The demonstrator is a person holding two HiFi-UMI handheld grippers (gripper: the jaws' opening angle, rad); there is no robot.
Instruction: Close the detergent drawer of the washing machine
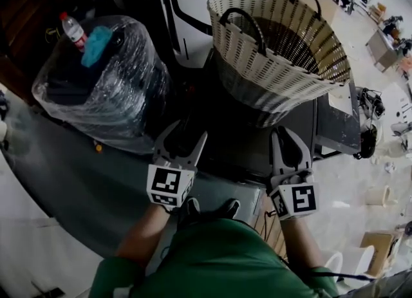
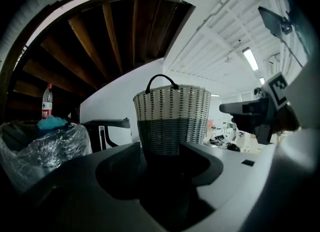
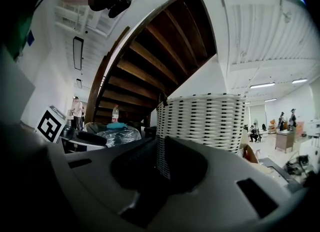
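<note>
Left gripper (image 1: 188,130): jaws wide apart, empty. Right gripper (image 1: 283,133): jaws nearly together, narrow slit, empty. Both held level, likely kept free for pushing.
Ahead: woven basket (image 1: 277,52).
Ahead-left: wrapped bundle (image 1: 109,87), bottle (image 1: 73,29) atop.
Detergent drawer: in no view, probably below.

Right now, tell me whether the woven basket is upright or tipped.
Upright: the woven basket has its rim on top, handles arching above.

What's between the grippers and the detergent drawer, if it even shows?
No drawer shows in any view. The wicker basket stands straight ahead of the left gripper and right gripper, apart from both.
</note>
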